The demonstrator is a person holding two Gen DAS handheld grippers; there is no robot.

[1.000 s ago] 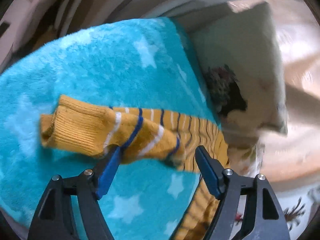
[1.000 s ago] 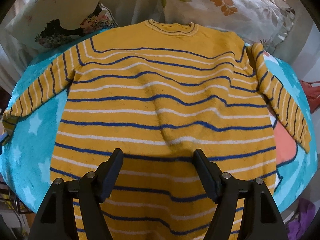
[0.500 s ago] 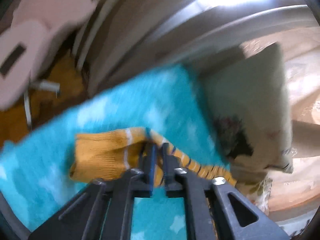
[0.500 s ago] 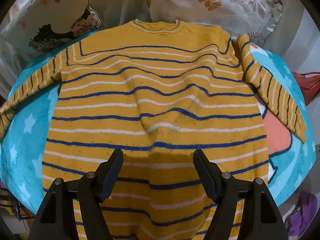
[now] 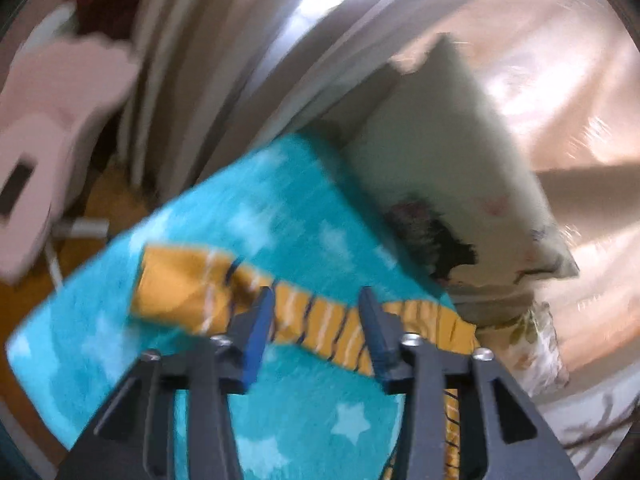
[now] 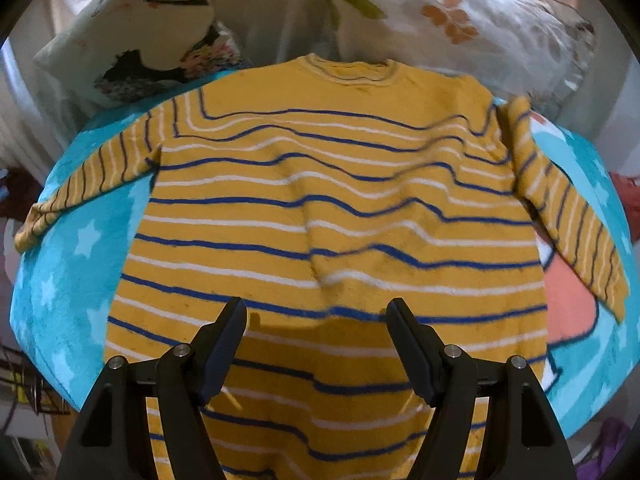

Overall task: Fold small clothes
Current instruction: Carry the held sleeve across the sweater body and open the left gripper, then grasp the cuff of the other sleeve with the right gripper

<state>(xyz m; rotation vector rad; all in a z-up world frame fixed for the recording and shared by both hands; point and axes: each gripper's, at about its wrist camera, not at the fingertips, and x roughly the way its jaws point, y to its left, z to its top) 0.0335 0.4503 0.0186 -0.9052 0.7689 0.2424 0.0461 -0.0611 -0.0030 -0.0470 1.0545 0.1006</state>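
Through my left wrist camera, I am holding my left tongs (image 5: 316,312) wide apart, gripping nothing, above the sleeve (image 5: 304,312) of the yellow striped sweater. The sleeve is lying stretched across the turquoise star blanket (image 5: 240,216), its cuff pointing left. A pale printed pillow (image 5: 448,168) is sitting just beyond the blanket's edge. This view is blurring.

Through my right wrist camera, I am keeping my right tongs (image 6: 316,320) wide as well, empty, hovering over the lower body of the sweater (image 6: 320,208). The sweater is lying flat on the blanket (image 6: 68,264), collar away from me, both sleeves spreading outward. Floral pillows (image 6: 440,16) are resting behind the collar.
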